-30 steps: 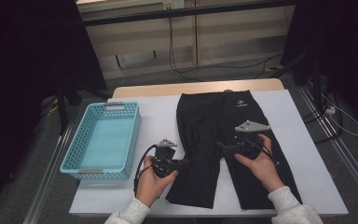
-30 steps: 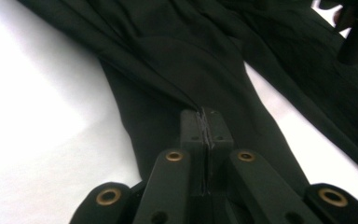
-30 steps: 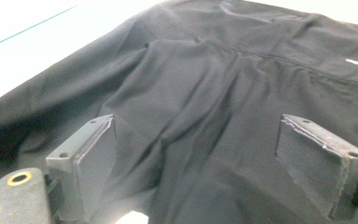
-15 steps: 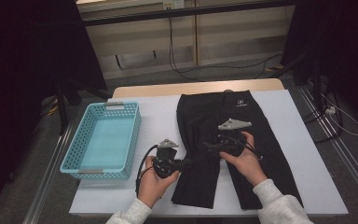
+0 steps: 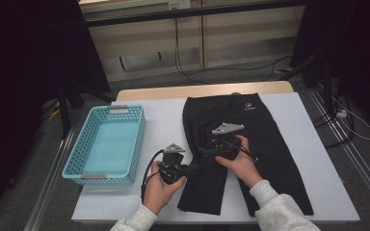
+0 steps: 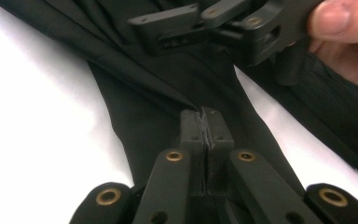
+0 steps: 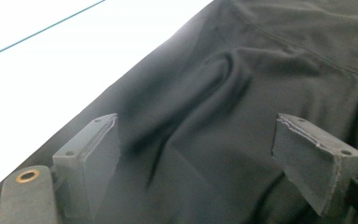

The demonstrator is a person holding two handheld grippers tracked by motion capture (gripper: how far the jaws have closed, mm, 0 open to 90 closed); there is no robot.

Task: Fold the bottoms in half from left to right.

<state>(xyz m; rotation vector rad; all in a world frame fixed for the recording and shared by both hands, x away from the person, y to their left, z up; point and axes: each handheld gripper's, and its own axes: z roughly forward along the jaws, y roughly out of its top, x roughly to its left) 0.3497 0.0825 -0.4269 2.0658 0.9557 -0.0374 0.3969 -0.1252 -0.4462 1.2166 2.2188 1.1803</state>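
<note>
Black trousers lie flat on the white table, waistband at the far end. My left gripper rests at the outer edge of the left leg, its jaws shut on a raised fold of the black fabric; the pinch shows at the tips of the left gripper. My right gripper hovers just beyond it over the same leg, held by a hand. In its own view the right gripper stands wide open over rumpled cloth, with nothing between the pads.
A light blue plastic basket stands on the table's left side, close to the left hand. Bare white table lies right of the trousers. Cables and metal stands sit on the floor beyond the table.
The right gripper has moved left across the trousers, from the right leg to just above the left gripper. The left gripper has stayed put.
</note>
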